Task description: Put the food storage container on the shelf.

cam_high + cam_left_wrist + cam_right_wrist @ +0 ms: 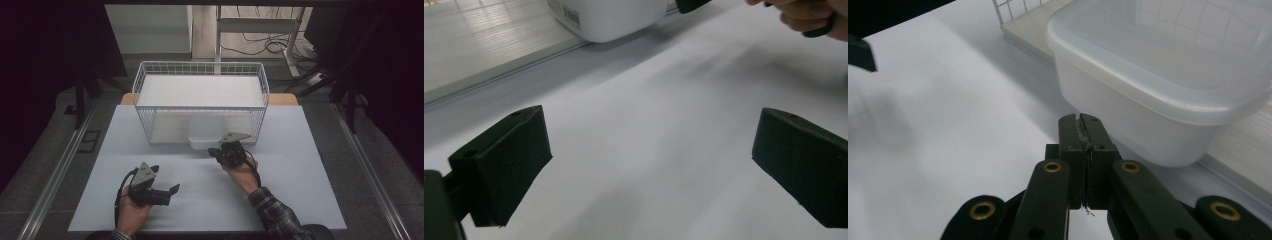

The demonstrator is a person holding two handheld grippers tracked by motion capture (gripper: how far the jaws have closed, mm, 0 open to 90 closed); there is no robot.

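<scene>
Plainly the work centres on the white plastic container (206, 139), a lidless rectangular tub that sits partly under the front side of the wire basket (200, 75), near the middle of the table (300, 200) and toward its far edge. In the right gripper view the container (1158, 100) looks translucent and thin-walled, with a rolled rim and smooth sloped sides; it seems empty, so I judge it light, somewhat flexible and slippery on its flanks. The rim is the sensible place to take hold, one jaw inside and one outside the near wall, since the smooth sides offer little purchase and a hard squeeze could bow the wall.

The right hand-held gripper (1082, 120) is clenched on nothing, its jaws pressed together with the tips just short of the container's near wall; it would have to spread before it could pinch the rim. The left hand-held gripper (172, 190) rests low nearer the front edge, left of centre and well apart from the container, its jaws spread wide over bare table. The left gripper view shows the container (609, 17) beyond them.
</scene>
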